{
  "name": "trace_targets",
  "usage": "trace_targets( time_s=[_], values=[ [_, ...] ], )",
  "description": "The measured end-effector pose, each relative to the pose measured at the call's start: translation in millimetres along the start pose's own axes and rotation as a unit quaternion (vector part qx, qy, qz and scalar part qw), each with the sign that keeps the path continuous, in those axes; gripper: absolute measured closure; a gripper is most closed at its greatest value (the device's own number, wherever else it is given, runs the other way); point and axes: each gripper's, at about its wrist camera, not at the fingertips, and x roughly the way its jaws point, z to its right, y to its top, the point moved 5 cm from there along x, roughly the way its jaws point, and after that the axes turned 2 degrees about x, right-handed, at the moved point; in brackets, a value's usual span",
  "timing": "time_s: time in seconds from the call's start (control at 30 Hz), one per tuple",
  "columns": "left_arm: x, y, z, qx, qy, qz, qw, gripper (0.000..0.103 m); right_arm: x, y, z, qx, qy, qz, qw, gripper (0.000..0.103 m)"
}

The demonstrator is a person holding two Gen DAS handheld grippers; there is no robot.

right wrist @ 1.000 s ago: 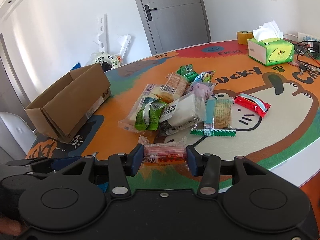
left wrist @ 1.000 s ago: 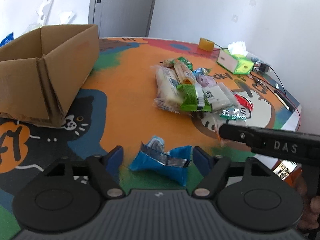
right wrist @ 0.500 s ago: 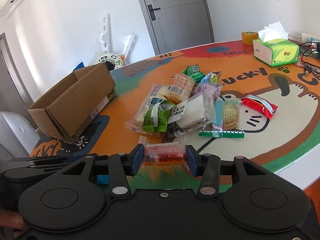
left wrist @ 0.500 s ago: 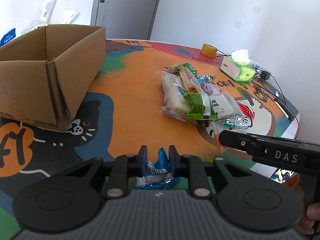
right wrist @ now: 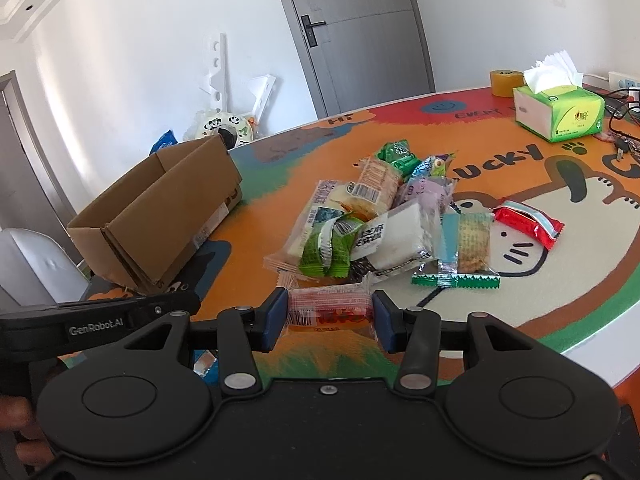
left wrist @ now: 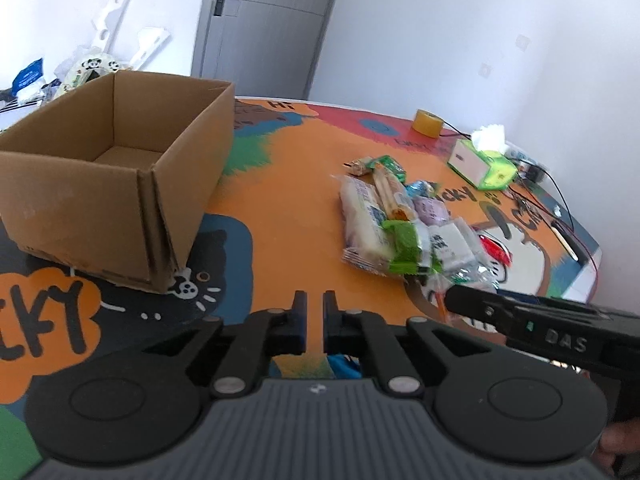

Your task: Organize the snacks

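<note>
My left gripper is shut on a blue snack packet, which hangs mostly hidden below the fingers; it also shows in the right wrist view. My right gripper is shut on a red and clear snack packet, held above the table. A pile of snack packets lies mid-table; it also shows in the left wrist view. An open, empty cardboard box stands at the left; it also shows in the right wrist view.
A green tissue box and a yellow tape roll stand at the far right. Cables lie by the table's right edge. A red packet lies apart from the pile. A grey door is behind.
My left gripper closed on the blue packet and lifted it off the table, tilting up toward the box. My right gripper kept its hold on the red packet and rose slightly.
</note>
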Motion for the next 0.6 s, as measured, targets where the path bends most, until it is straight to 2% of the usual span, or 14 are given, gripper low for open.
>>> trace_targets(
  time_s=[0.07, 0.13, 0.2, 0.4, 0.6],
  values=[
    [-6, -1, 3, 0.003, -0.008, -0.001, 1.0, 0.09, -2, 1, 0, -0.004, -0.002, 0.001, 1.0, 0.057],
    [-12, -4, 6, 0.007, -0.009, 0.003, 0.9999, 0.067, -5, 1, 1, -0.005, -0.006, 0.002, 1.0, 0.057],
    [-16, -8, 8, 0.008, -0.012, 0.009, 0.9999, 0.056, -8, 0, 2, -0.005, -0.009, 0.0, 1.0, 0.057],
    [-16, -18, 14, 0.001, -0.023, -0.007, 0.9997, 0.055, -19, -5, -1, -0.017, -0.014, -0.003, 1.0, 0.057],
    [-10, -29, 22, 0.014, -0.021, -0.023, 0.9994, 0.055, -23, -14, -2, -0.022, -0.017, -0.013, 1.0, 0.057]
  ],
)
